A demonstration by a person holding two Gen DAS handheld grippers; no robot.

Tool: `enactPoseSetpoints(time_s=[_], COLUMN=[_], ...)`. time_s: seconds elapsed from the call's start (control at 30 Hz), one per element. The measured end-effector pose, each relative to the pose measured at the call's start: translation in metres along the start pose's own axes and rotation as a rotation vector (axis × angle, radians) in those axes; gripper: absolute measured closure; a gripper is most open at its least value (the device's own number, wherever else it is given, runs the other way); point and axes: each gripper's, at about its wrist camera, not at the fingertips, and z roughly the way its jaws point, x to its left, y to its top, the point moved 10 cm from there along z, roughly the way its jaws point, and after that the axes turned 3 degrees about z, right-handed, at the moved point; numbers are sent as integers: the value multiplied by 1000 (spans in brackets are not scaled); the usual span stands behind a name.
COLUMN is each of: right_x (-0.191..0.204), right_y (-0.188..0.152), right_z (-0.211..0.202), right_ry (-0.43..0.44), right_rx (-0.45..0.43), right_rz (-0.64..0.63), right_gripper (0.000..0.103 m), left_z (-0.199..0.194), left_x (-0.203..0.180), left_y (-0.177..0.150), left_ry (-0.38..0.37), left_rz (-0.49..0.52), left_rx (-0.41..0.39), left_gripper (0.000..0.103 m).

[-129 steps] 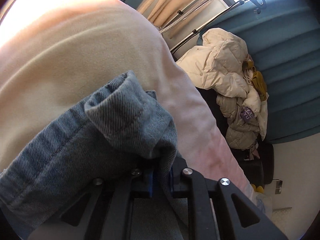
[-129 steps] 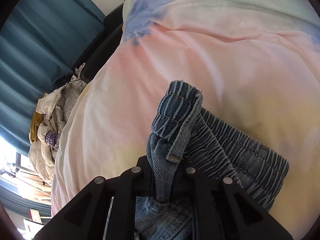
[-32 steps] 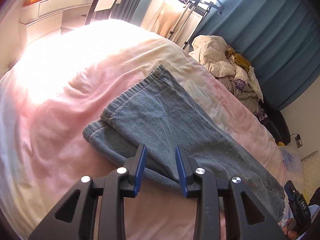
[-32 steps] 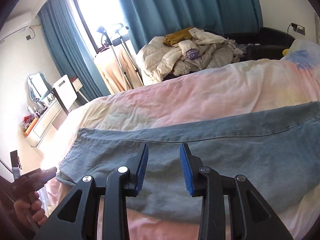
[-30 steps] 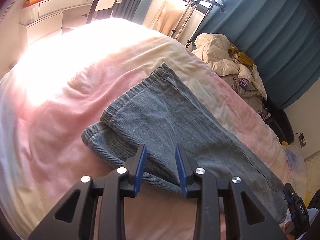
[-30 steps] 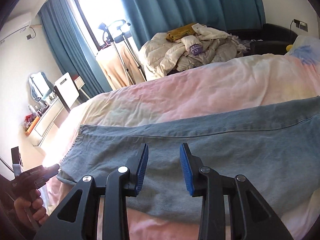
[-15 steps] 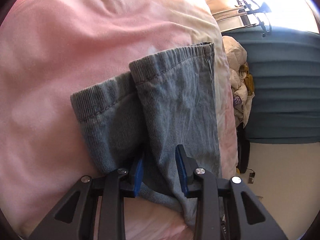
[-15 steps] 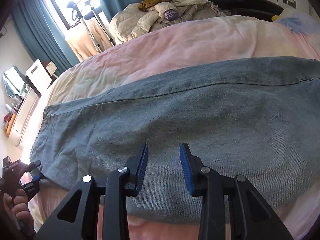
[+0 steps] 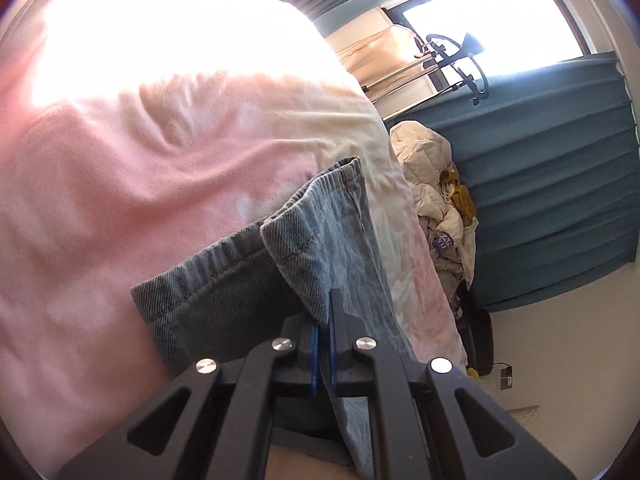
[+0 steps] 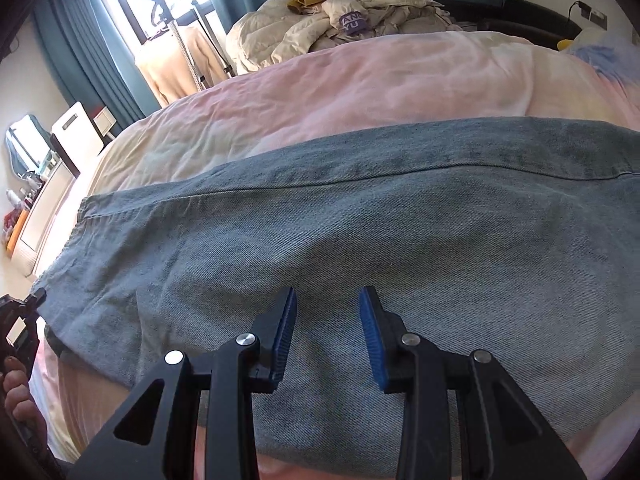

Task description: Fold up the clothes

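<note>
**Left tongs pinch the jeans' edge; right tongs hang parted above the denim**

The left gripper has just been closing, and its blue pads now clamp a fold of the jeans near the elastic waistband. The right gripper stands apart over the flat denim, nothing between its pads. The jeans lie spread lengthwise on the pink bedspread, waistband near the bed's left edge. Beyond the bed, a purple patch on the heap of clothes bears letters too small to read.
</note>
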Motion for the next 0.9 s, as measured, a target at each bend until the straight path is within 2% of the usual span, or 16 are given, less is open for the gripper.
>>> enactPoseSetpoints(time_s=[0.07,0.27,0.4,0.53,0.73,0.83,0.9], right_x=[-1,-3,1,3,3,3,4], right_y=[0,1,4,8,8,6,6], right_z=[-4,-19,-21,-22,-21,-23,-22], right_ry=[-2,-15,-13,-17,-19,-18,-9], right_rx=[-7,-37,-52,-68,-62,-57,-50], right_rz=[-1,-8,-9,-22,-16,-9,-3], right_gripper=[70,70,70,70,70,70,70], left_z=[-13,-23,-2,-5,-19,-25,-25], left_x=[-6,27,70,62,64,53,51], left_y=[3,-6,-21,-21,-38,-49,-54], left_ry=[-25,69,167,179,172,181,204], left_rz=[-8,-60,-152,-112,-199,-144,-118], left_rx=[-20,1,80,72,143,163,164], left_gripper=[100,100,100,100,90,82,66])
